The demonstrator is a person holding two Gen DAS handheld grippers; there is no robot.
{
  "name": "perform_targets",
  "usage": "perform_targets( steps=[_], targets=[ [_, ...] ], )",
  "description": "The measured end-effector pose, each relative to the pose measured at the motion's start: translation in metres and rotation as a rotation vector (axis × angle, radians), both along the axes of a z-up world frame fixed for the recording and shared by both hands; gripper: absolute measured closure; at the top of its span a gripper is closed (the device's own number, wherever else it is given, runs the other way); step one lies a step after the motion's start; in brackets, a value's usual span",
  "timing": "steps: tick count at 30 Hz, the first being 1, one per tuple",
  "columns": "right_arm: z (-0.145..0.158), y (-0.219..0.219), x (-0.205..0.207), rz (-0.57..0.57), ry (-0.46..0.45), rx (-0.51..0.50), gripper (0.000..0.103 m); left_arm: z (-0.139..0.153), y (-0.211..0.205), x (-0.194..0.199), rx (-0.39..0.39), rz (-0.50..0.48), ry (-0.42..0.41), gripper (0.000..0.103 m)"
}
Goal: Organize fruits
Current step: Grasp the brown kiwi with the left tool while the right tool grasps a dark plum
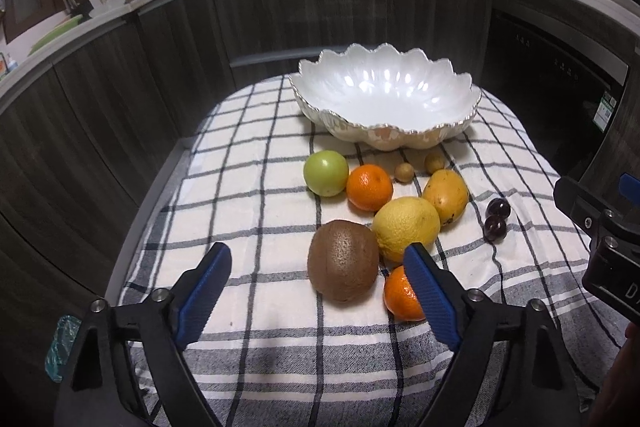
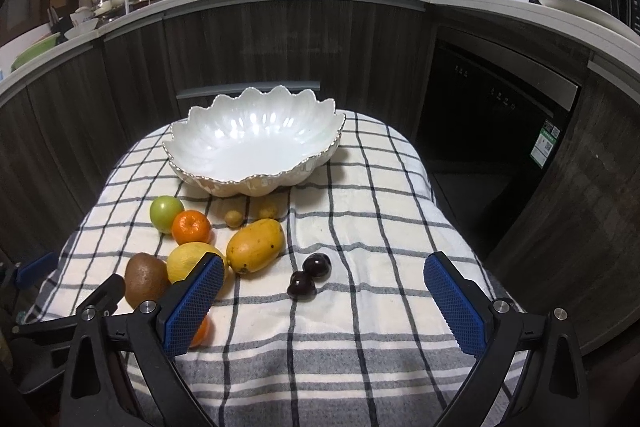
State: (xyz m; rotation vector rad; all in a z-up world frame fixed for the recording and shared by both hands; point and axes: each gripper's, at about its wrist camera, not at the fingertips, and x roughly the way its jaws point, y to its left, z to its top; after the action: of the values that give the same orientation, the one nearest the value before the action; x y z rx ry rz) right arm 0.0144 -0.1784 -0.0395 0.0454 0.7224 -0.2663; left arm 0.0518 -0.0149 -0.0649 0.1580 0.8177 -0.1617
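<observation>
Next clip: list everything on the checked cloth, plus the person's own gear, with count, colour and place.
bowl: 1, white with scalloped rim, far end of the cloth, nothing in it
green apple: 1, green, leftmost fruit, just before the bowl
oranges: 2, orange, one touching the apple, one nearest the camera beside the kiwi
small round fruits: 2, tan, near the bowl's base
mango: 1, yellow-orange, centre
lemon: 1, yellow, beside the mango
kiwi: 1, brown, front
dark fruits: 2, dark purple, apart to the right
cloth: 1, white with dark checks
left gripper: fingers open, holding nothing
right gripper: fingers open, holding nothing
</observation>
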Motion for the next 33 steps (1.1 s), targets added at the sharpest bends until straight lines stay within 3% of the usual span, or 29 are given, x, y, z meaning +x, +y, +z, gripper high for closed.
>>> perform_targets(
  steps=[8, 28, 33],
  targets=[
    [-0.013, 0.000, 0.012, -0.007, 0.032, -0.003, 0.004, -0.021, -0.008, 0.018, 0.008, -0.019, 0.064, 0.020],
    [-0.034, 0.001, 0.029, -0.005, 0.098, -0.001, 0.008, -0.056, -0.017, 0.041, 0.008, -0.067, 0.187, 0.045],
    [-0.037, 0.001, 0.032, -0.004, 0.112, 0.000, 0.008, -0.058, -0.017, 0.047, -0.002, -0.072, 0.189, 0.047]
  ],
)
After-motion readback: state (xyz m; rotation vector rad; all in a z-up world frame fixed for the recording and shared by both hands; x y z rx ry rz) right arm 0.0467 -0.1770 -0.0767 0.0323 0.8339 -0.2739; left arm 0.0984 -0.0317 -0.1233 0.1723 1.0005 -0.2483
